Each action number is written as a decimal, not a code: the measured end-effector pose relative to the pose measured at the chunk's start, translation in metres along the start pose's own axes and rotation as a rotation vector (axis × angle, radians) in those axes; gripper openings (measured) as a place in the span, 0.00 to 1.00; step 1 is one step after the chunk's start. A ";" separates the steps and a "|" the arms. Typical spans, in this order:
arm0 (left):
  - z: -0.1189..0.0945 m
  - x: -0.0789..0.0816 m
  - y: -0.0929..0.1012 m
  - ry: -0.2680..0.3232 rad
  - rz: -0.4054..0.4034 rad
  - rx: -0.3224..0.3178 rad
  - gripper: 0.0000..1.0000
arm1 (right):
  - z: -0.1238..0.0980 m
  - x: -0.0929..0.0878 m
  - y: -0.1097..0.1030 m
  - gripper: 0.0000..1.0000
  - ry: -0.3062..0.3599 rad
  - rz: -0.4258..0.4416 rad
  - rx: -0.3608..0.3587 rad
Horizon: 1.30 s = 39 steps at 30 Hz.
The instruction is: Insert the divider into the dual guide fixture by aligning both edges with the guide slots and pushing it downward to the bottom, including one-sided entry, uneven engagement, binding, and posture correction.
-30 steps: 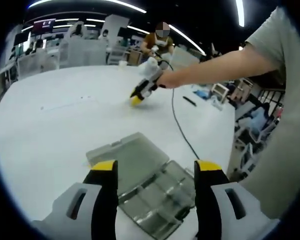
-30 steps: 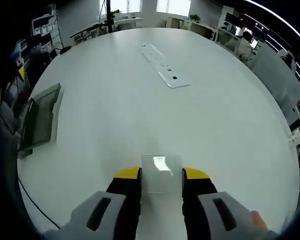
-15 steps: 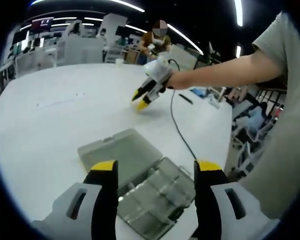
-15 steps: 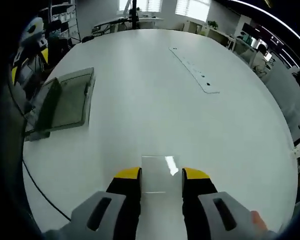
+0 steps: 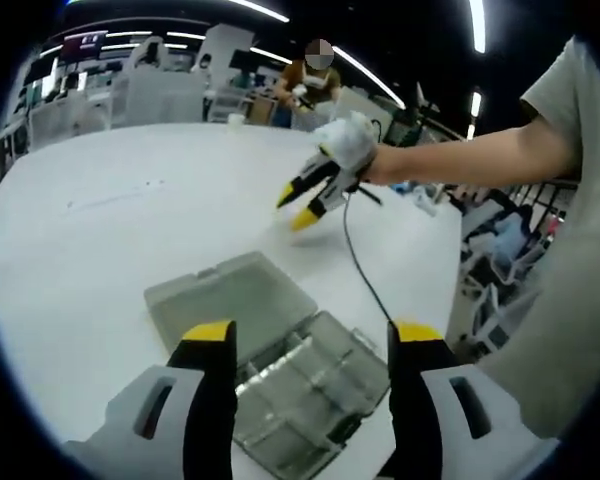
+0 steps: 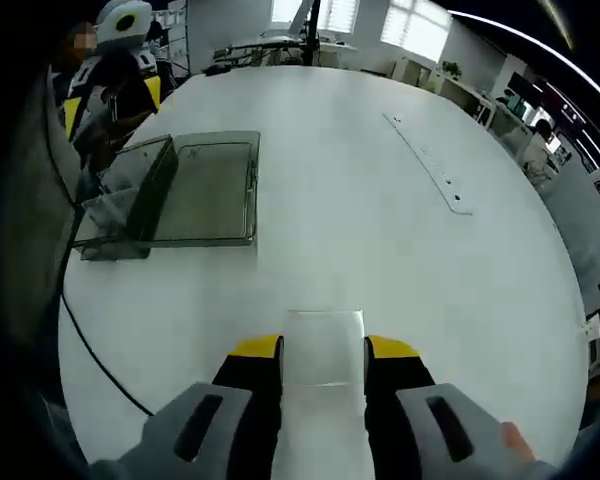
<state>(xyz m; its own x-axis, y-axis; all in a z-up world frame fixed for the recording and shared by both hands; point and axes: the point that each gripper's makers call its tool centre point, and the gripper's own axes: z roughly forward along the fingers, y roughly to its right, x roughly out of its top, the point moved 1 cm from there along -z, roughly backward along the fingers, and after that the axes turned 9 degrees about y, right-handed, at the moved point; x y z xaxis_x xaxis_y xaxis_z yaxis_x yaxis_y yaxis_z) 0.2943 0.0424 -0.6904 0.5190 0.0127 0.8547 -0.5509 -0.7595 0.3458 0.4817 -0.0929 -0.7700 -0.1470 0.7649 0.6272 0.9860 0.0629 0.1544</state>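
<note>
Divider carry toward the open fixture, before slot alignment.

Held: clear divider [image 6: 323, 346], flat between the jaws of the right gripper [image 6: 323, 350], closed on both side edges, raised above the white table [image 6: 380, 200] and well apart from the clear compartment box [image 6: 170, 190] near the table's left edge in the right gripper view. Seen from the left gripper view: right gripper [image 5: 315, 195] in the air over the table's middle, box [image 5: 270, 350] lying open, lid flat, just ahead of the left gripper [image 5: 308, 345], jaws spread wide, holding nothing. Recommended: turn divider upright before descent; match both edges to the guide slots together; lower evenly, stopping to re-level at any binding; steady the box with the left gripper. Slot positions too small to tell.
</note>
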 end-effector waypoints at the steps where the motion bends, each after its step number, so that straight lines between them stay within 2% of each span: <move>1: 0.000 0.000 0.001 0.000 -0.001 0.000 0.58 | -0.002 0.002 -0.004 0.27 0.004 -0.013 0.003; 17: 0.010 -0.003 0.010 0.000 -0.025 -0.021 0.55 | -0.021 0.008 -0.064 0.27 0.025 -0.038 0.026; 23: 0.020 0.002 0.016 0.010 -0.074 -0.032 0.50 | -0.030 0.017 -0.088 0.27 0.051 -0.024 0.027; 32: 0.046 0.011 0.034 0.018 -0.123 -0.066 0.43 | -0.046 0.033 -0.109 0.27 0.084 -0.029 0.008; 36: 0.057 0.015 0.041 0.023 -0.169 -0.077 0.41 | -0.052 0.043 -0.118 0.27 0.104 -0.039 0.001; 39: 0.063 0.018 0.046 0.033 -0.237 -0.089 0.39 | -0.055 0.050 -0.126 0.27 0.114 -0.052 -0.001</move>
<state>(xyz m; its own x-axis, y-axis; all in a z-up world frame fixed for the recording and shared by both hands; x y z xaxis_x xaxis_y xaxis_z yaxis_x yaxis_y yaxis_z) 0.3193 -0.0334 -0.6831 0.6199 0.2055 0.7573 -0.4729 -0.6723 0.5695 0.3463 -0.0979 -0.7165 -0.2057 0.6828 0.7011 0.9768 0.0997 0.1894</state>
